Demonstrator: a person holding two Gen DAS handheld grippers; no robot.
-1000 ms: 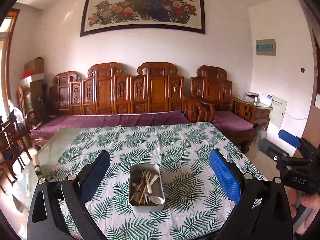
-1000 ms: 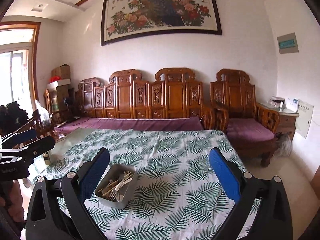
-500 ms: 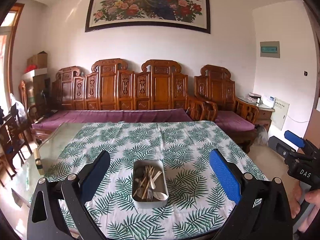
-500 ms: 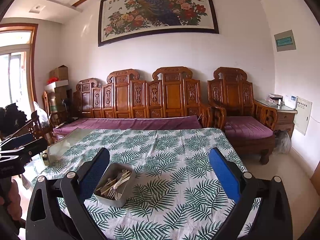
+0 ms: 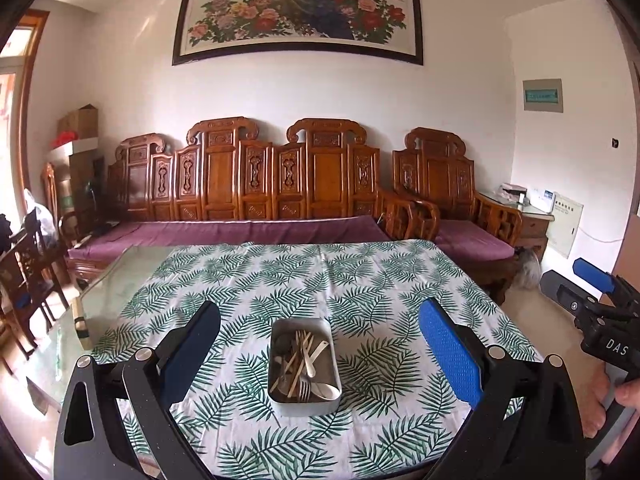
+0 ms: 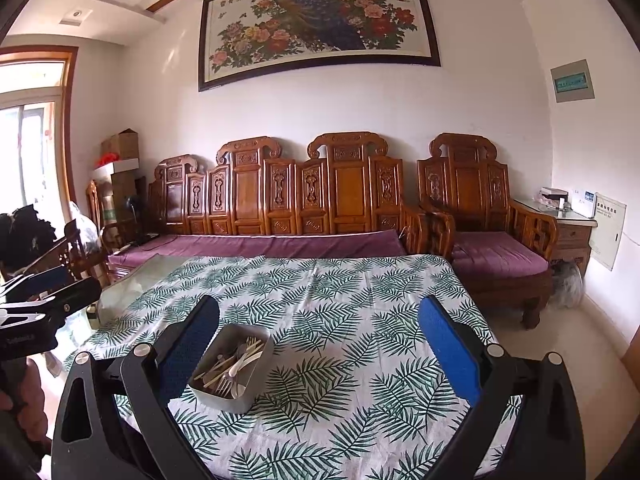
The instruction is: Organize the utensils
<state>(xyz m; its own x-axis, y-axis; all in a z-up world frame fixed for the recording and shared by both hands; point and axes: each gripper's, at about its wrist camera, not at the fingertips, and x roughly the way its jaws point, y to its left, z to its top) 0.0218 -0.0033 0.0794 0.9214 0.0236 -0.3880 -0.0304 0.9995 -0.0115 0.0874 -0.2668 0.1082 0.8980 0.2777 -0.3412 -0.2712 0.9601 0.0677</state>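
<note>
We see 1 metal tray (image 5: pixel 305 396) w/ mixed utensils (image 5: pixel 302 364), count unclear (fork + white spoon visible), sitting near the front edge of the leaf tablecloth (image 5: pixel 360 280). Rest of cloth bare. Left gripper (image 5: pixel 318 354) and right gripper (image 6: pixel 318 354) both spread wide, holding nothing, above the near edge.

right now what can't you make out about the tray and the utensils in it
- Utensil count and types: piled and overlapping in the metal tray, too small in both wrist views.
- Tray's near-left corner: right wrist view, hidden behind the right gripper's left finger.
- Table's near edge: cut off by gripper bodies.
</note>
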